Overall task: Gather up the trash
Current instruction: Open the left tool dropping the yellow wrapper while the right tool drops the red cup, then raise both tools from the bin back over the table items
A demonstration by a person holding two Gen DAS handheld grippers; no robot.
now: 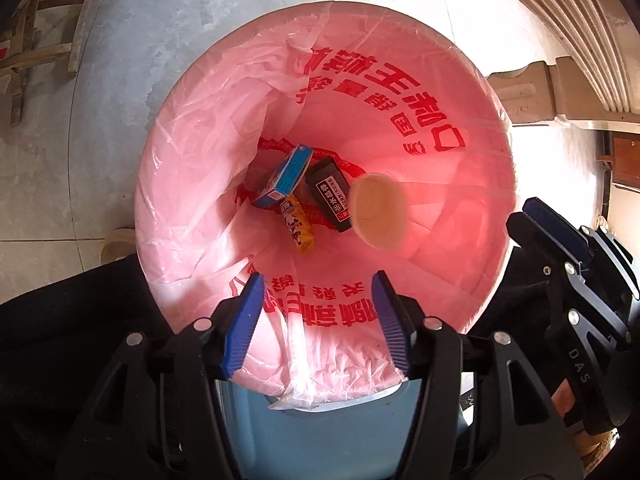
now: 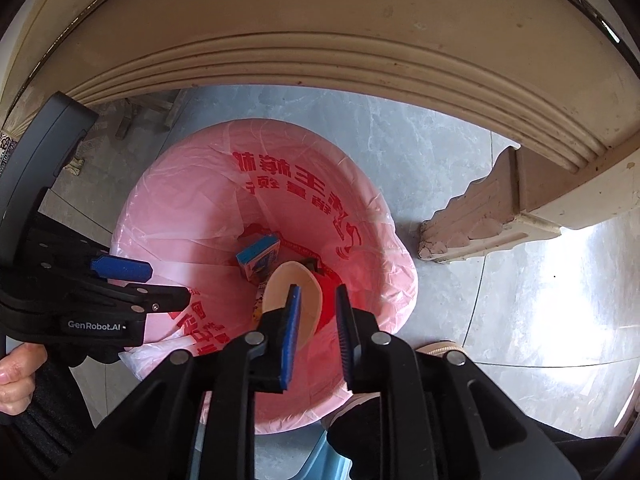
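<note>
A bin lined with a pink plastic bag (image 1: 420, 128) stands on the floor below both grippers; the bag also shows in the right wrist view (image 2: 192, 216). In it lie a blue box (image 1: 286, 176), a black packet (image 1: 330, 196) and an orange wrapper (image 1: 298, 226). A tan paper cup (image 1: 380, 210) hangs in the air inside the bag's mouth, just beyond my right gripper (image 2: 318, 292), whose jaws are apart and do not hold it. My left gripper (image 1: 318, 284) is open and empty over the bin's near rim.
A beige carved table edge (image 2: 360, 60) curves over the bin, with its carved leg (image 2: 480, 216) to the right. The floor is grey tile (image 1: 140, 60). Wooden chair rungs (image 1: 44, 52) stand at far left. The bin's blue body (image 1: 320, 440) shows under my left gripper.
</note>
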